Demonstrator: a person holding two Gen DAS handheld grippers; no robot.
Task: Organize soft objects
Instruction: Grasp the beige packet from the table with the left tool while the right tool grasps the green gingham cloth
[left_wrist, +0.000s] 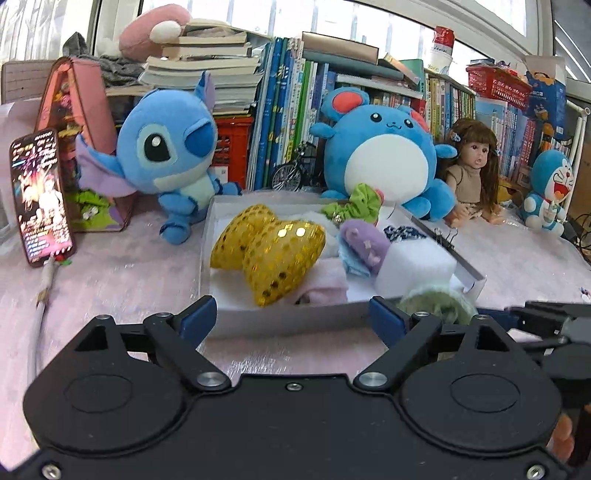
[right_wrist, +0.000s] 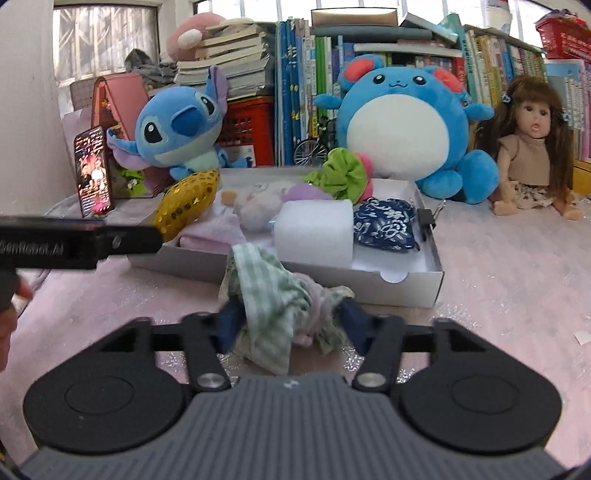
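A white shallow box (left_wrist: 284, 319) (right_wrist: 406, 291) sits on the pink cloth and holds soft things: a gold sequin bow (left_wrist: 269, 251) (right_wrist: 188, 205), a white foam block (left_wrist: 413, 269) (right_wrist: 314, 236), a purple plush piece (left_wrist: 364, 240), a green scrunchie (left_wrist: 364, 203) (right_wrist: 341, 177), a blue floral pouch (right_wrist: 386, 225). My left gripper (left_wrist: 291, 319) is open and empty just before the box's near wall. My right gripper (right_wrist: 286, 321) is shut on a green-striped cloth (right_wrist: 273, 299) (left_wrist: 436, 301), held at the box's near edge.
A blue Stitch plush (left_wrist: 166, 147) (right_wrist: 181, 125), a round blue mouse plush (left_wrist: 384, 147) (right_wrist: 402, 125), a doll (left_wrist: 472, 170) (right_wrist: 532, 147) and a Doraemon toy (left_wrist: 550, 192) stand behind the box before rows of books. A lit phone (left_wrist: 40, 195) (right_wrist: 92, 170) leans at the left.
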